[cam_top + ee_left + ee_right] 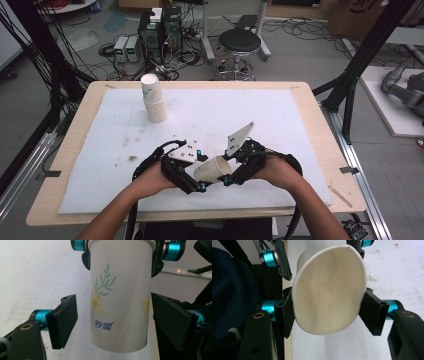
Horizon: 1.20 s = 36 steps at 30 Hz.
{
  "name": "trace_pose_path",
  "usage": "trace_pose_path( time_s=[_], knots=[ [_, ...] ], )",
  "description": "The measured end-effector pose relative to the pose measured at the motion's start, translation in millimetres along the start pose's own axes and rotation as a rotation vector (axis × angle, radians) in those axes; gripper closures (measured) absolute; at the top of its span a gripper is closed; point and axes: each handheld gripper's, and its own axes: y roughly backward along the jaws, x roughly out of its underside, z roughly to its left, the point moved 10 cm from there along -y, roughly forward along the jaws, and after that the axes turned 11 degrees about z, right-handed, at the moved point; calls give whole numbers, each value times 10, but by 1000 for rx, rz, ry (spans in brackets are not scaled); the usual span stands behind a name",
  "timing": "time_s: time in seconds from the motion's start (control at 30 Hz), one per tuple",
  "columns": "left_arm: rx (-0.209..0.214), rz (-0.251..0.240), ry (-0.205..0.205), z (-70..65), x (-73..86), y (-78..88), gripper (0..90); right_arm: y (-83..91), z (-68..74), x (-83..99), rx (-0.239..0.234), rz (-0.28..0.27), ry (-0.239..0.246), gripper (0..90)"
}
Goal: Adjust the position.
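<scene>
A white paper cup [214,169] printed with daisies lies sideways in the air just above the near part of the white mat [280,115]. My right gripper [229,167] is shut on its rim, and in the right gripper view the pads [284,315] squeeze the mouth [327,302] into an oval. My left gripper [201,172] stands around the cup's base end. In the left gripper view the cup [120,302] sits between its jaws, with a clear gap at the left pad [62,322] and the right pad [170,320] close beside the wall.
A stack of upside-down paper cups [154,97] stands at the mat's far left. The wooden table's edge [320,115] frames the mat. A stool [239,42], computer cases [160,30] and cables are on the floor beyond.
</scene>
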Motion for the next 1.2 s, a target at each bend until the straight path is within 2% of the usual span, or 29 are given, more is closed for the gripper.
trace_pose_path(
  time_s=[0.17, 0.27, 0.43, 0.63, 0.77, 0.9, 1.07, 1.2],
  knots=[
    [5, 18, 7, 7, -2, -34, 207, -9, 6, -9, 6, 36, 14, 359],
    [8, 29, 6, 11, 0, -53, 217, -20, -8, -17, 25, 61, 40, 359],
    [12, 50, 12, 7, 13, -102, 233, -40, 24, -10, 37, 108, 38, 359],
    [23, 61, 5, -6, 5, -134, 269, -55, 29, -24, 39, 123, 56, 359],
    [33, 74, -6, -17, 7, -156, 309, -60, 41, -14, 37, 135, 51, 358],
    [54, 70, -14, -57, -4, -179, 368, -66, 43, -32, 45, 126, 67, 357],
    [61, 94, -21, -60, 22, -199, 375, -86, 54, -30, 44, 140, 79, 357],
    [61, 80, -12, -57, 19, -204, 375, -100, 52, -38, 43, 144, 87, 344]
  ],
)
